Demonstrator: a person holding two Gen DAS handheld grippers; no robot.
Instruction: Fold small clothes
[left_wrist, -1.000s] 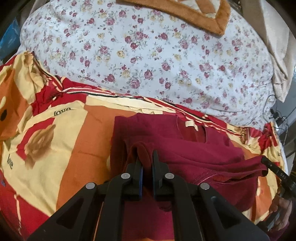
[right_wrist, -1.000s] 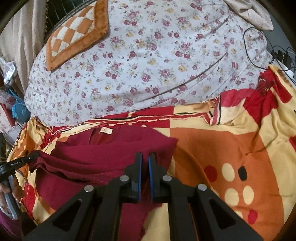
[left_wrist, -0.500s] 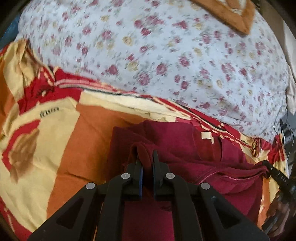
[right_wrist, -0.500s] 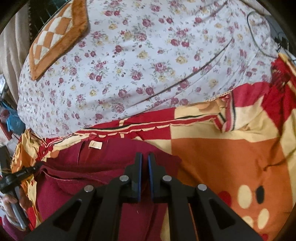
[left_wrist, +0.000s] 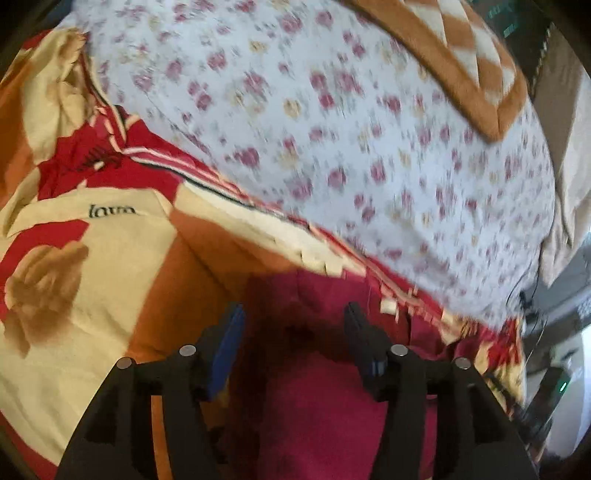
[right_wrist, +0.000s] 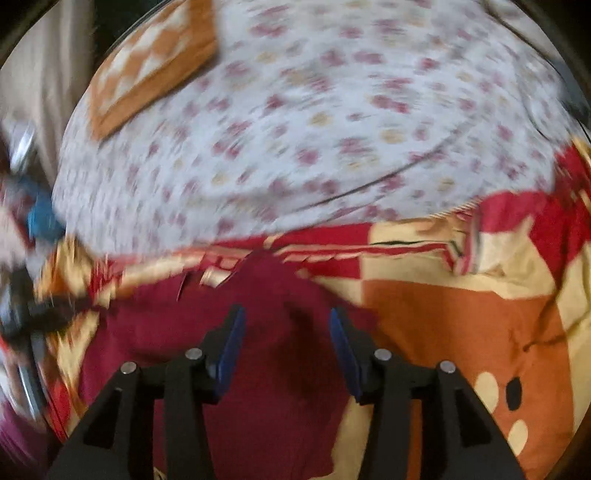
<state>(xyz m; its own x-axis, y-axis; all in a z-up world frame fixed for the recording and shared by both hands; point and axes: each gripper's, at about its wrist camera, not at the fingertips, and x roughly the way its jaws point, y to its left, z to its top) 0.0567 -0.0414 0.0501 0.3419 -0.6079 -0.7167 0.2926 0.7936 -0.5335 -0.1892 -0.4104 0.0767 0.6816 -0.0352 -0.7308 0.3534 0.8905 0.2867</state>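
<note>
1. left hand-held gripper (left_wrist: 293, 321): wide apart, holding nothing, poised just above the left part of the shirt (left_wrist: 325, 387).
2. shirt: dark red, lying on the patterned bed cover (left_wrist: 110, 266), its far edge and label close to the floral pillow (left_wrist: 332, 129).
3. right hand-held gripper (right_wrist: 286, 325): likewise wide, gripping nothing, over the shirt's right part near its edge.
4. step, by the look of it: one fold just laid and let go; both views blurred, so exact creases hard to read.
5. next, probably: pulling clear, then pinching fresh edges for a second fold, keeping the layers aligned.
</note>
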